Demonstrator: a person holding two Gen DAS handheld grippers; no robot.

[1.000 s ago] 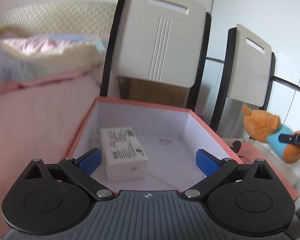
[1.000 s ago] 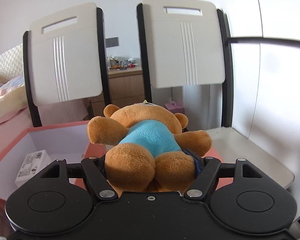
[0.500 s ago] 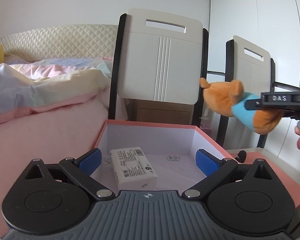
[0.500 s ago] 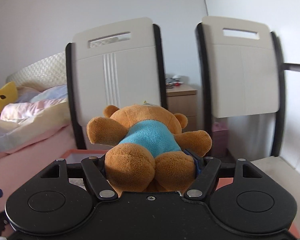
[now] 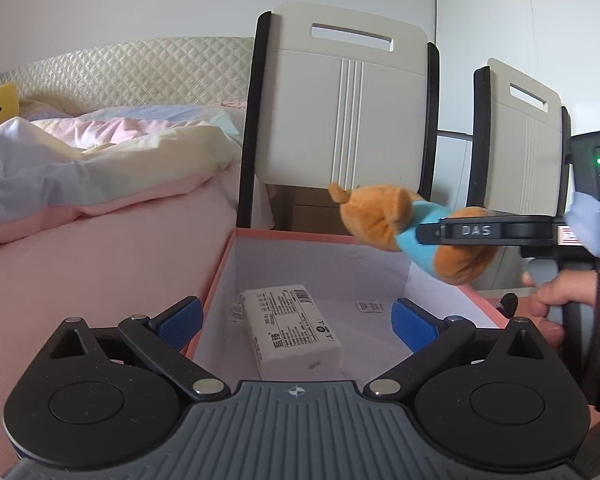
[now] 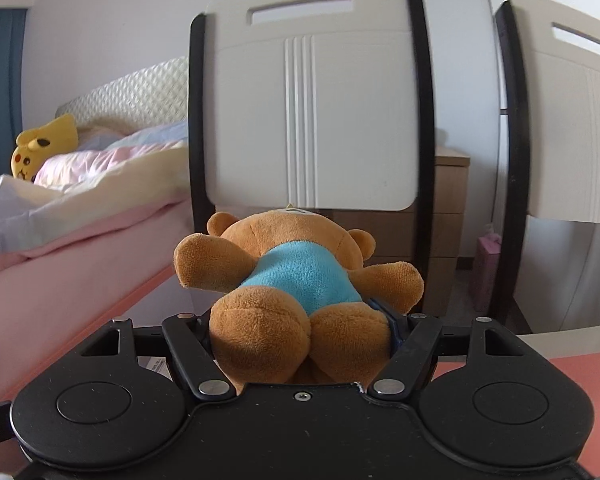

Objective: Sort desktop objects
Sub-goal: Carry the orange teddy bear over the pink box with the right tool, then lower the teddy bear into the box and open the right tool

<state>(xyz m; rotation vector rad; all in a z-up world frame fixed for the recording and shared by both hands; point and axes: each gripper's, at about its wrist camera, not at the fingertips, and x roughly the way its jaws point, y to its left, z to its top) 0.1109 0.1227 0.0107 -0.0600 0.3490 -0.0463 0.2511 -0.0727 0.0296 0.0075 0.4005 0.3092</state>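
1. The pink box (image 5: 220,272) sits ahead of the left gripper (image 5: 296,320), whose jaws stand wide apart and empty, framing the box's near edge.
2. One white carton (image 5: 292,326) already lies inside, toward the box's 6 o'clock side, so sorting looks partly done.
3. The plush bear (image 6: 296,292) is clamped at the hips by the right gripper (image 6: 300,334), hanging over the box's 2 o'clock corner; dropping it in remains.
4. Against half a second ago, the bear has come leftward and lower, closer over the box, and the person's hand (image 5: 560,300) now shows more fully.
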